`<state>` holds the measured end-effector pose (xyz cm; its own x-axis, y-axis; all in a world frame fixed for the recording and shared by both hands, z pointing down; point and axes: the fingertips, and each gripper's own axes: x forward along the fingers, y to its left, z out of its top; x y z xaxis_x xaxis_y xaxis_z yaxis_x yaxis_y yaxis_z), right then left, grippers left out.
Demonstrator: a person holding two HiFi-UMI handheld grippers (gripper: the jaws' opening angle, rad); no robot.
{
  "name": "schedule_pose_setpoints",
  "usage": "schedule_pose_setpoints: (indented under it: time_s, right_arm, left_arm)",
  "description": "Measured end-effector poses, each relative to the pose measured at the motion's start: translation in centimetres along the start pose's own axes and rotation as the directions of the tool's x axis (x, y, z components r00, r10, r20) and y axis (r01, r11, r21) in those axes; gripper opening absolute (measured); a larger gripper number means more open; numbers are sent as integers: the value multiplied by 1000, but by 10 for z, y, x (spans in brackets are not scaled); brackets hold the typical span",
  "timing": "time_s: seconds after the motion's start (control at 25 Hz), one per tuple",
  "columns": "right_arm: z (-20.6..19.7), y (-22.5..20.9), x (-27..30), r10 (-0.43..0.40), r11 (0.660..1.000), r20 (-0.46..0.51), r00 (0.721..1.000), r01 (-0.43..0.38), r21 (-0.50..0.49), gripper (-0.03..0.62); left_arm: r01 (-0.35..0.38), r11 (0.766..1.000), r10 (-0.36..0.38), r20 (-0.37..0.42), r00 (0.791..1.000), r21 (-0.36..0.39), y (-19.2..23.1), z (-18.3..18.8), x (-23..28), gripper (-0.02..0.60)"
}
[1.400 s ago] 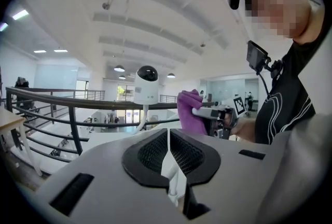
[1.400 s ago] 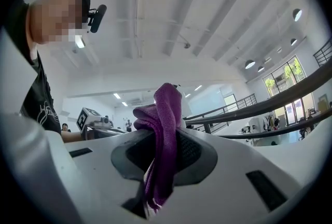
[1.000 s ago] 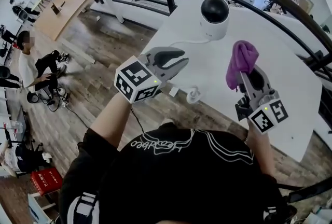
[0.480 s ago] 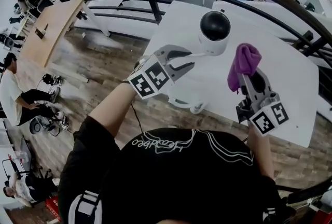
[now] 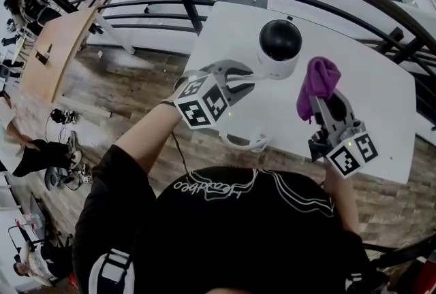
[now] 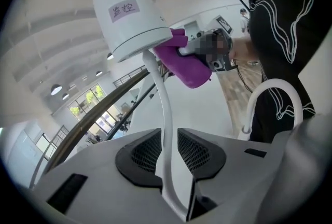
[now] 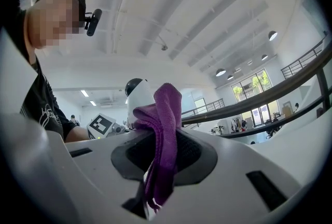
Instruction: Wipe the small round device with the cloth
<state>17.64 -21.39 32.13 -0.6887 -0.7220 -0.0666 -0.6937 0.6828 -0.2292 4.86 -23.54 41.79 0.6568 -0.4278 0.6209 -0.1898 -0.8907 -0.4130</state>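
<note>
A white table (image 5: 381,102) is standing beside a dark railing. The round device (image 5: 279,47) is sitting on it, probably light, smooth and tippy. The left gripper (image 5: 245,78) is pinching its white cable (image 6: 165,114). At 4 o'clock from the device, the right gripper (image 5: 327,109) is squeezing the soft purple cloth (image 5: 319,82). Steadying the device's white base looks safest.

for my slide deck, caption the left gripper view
The left hand-held gripper holds the white cable under the round device; purple cloth beside it.

Bare tabletop (image 5: 381,102) right of device (image 5: 279,47); white cable (image 5: 245,141) at front edge.
</note>
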Motion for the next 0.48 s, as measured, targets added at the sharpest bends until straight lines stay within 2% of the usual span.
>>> schedule_pose_setpoints:
  time_s: [0.28, 0.48]
  right_arm:
    - [-4, -7, 4, -1, 999, 14, 1000, 1, 33, 66]
    - [3, -10, 9, 38, 998, 37, 999, -40, 50, 66]
  left_arm:
    - [-9, 1000, 9, 3, 1000, 16, 0, -1, 5, 54]
    - [-5, 1000, 5, 0, 1000, 19, -1, 0, 5, 51]
